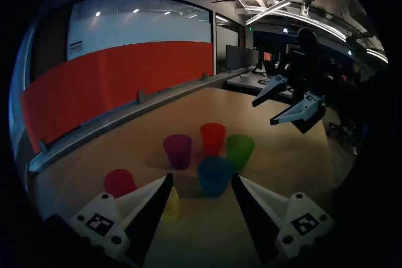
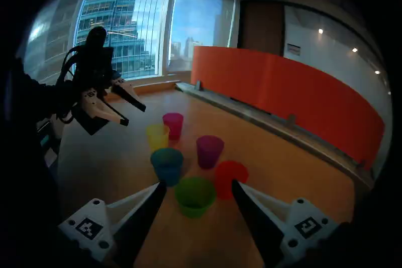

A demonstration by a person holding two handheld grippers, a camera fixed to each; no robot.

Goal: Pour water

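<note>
Several coloured plastic cups stand in a cluster on a wooden table (image 1: 281,152). In the left gripper view I see a pink cup (image 1: 119,182), a yellow cup (image 1: 171,206) partly behind my finger, a purple cup (image 1: 178,150), a red cup (image 1: 212,138), a green cup (image 1: 240,151) and a blue cup (image 1: 215,175). My left gripper (image 1: 201,177) is open just short of the blue cup, holding nothing. My right gripper (image 2: 197,183) is open above the green cup (image 2: 195,195), with the red cup (image 2: 230,177) beside it. Each gripper appears across the cups from the other: right gripper (image 1: 262,113), left gripper (image 2: 134,116).
An orange partition (image 1: 115,79) with a grey rail runs along one long table edge. Large windows (image 2: 130,26) lie beyond the table's end. Desks and monitors (image 1: 241,59) stand farther off. Bare wood (image 2: 296,167) surrounds the cup cluster.
</note>
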